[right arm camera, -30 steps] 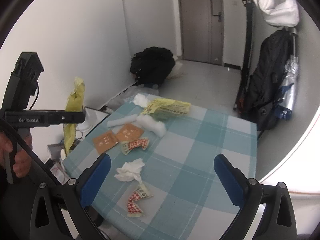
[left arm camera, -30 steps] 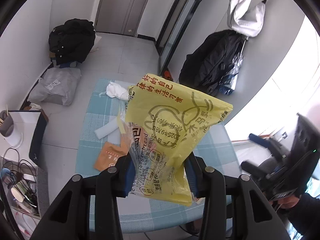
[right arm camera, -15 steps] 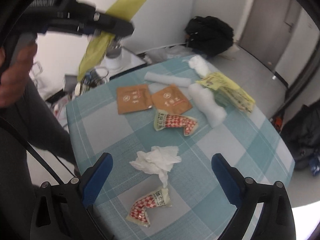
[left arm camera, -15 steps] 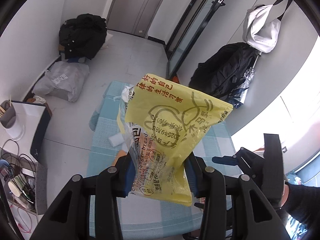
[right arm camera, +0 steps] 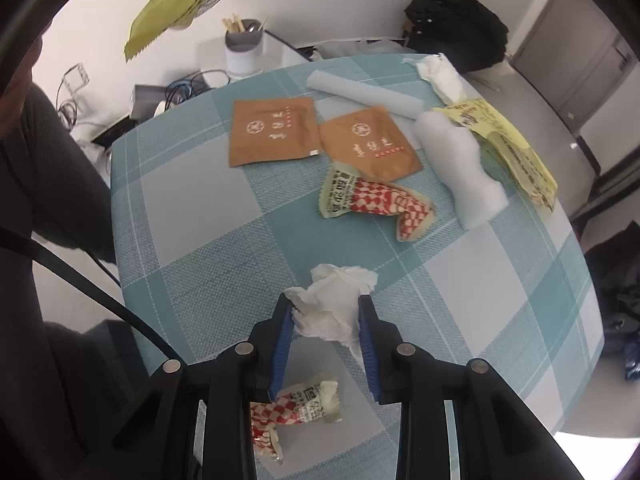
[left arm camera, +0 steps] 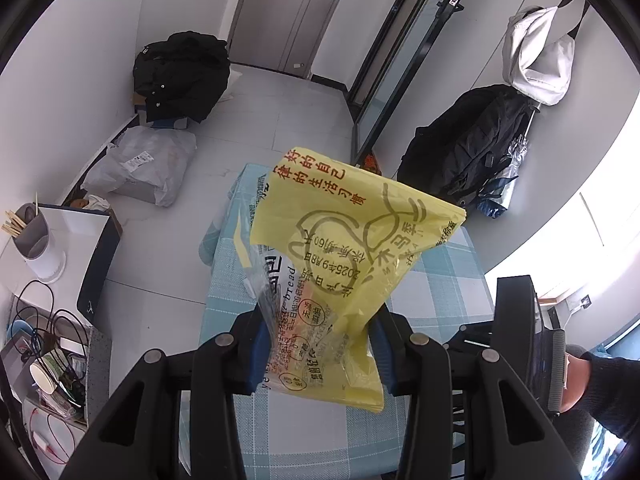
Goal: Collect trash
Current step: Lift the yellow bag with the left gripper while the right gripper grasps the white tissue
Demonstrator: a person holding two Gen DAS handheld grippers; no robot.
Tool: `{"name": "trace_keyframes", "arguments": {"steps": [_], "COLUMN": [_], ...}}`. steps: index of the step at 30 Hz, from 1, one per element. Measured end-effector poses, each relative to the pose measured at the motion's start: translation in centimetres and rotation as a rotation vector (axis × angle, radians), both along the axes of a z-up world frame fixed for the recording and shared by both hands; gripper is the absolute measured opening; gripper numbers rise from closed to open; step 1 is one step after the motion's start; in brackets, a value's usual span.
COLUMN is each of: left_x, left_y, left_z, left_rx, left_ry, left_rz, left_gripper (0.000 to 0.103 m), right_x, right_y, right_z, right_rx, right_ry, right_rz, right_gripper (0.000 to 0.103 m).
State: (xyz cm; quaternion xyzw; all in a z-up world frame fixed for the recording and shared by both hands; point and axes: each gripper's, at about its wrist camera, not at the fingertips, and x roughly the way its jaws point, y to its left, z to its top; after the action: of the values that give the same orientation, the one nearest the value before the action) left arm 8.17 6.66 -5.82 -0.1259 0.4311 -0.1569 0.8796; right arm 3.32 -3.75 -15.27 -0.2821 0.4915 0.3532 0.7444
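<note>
I'm over a bench (right arm camera: 208,216) w/ a teal-and-white checked cloth, in a small room w/ pale tiled floor, white walls and a grey door (left arm camera: 296,12).

Left gripper (left arm camera: 316,344) is clamped on a yellow printed bread bag (left arm camera: 352,248), held up above the bench; the bag blocks most of the bench in that view.

Right gripper (right arm camera: 325,320) points down at the bench, jaws closing, w/ a crumpled white tissue (right arm camera: 334,304) between them; both blue pads look to touch it.

Count on the bench, right wrist view:
- 2 brown sachets (right arm camera: 272,130), side by side, corners touching
- 2 red-checked wrappers: one (right arm camera: 376,202) mid-bench just below the sachets, one (right arm camera: 296,408) at the near edge under the gripper
- 2 tissues: the one in the jaws, another (right arm camera: 440,76) at the far edge
- 2 white foam pieces: a roll (right arm camera: 364,94) and a thicker chunk (right arm camera: 460,168)
- 1 more yellow bag (right arm camera: 508,148), flat at the right edge

Only the left wrist view shows: black backpack (left arm camera: 468,140) and white bag (left arm camera: 536,56) hanging on the wall, grey parcel (left arm camera: 140,164) on the floor, my other hand (left arm camera: 576,380) on the right tool.

Both views show the black jacket pile (left arm camera: 180,76) and the utensil cup (right arm camera: 244,52) on a side shelf.
</note>
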Motion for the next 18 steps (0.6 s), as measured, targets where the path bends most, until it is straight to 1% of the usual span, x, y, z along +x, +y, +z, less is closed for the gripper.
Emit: {"name": "trace_keyframes", "arguments": {"steps": [7, 11, 12, 18], "left_x": [-0.1, -0.1, -0.1, -0.2], "left_y": [-0.2, -0.9, -1.1, -2.7], "left_z": [-0.1, 0.2, 0.3, 1.1], "left_rx": [0.004, 0.035, 0.04, 0.068], "left_ry": [0.003, -0.003, -0.004, -0.036], "left_rz": [0.003, -0.009, -0.009, -0.021], "left_gripper": [0.038, 0.038, 0.038, 0.038], "right_x": [0.9, 1.2, 1.2, 0.6], "right_y": [-1.7, -2.9, -3.3, -6.2], "right_z": [1.5, 2.8, 3.2, 7.1], "right_rx": [0.063, 0.111, 0.118, 0.24], "right_ry": [-0.002, -0.006, -0.011, -0.048], "right_rz": [-0.084, -0.14, -0.154, -0.224], "right_gripper": [0.025, 0.025, 0.025, 0.025]}}
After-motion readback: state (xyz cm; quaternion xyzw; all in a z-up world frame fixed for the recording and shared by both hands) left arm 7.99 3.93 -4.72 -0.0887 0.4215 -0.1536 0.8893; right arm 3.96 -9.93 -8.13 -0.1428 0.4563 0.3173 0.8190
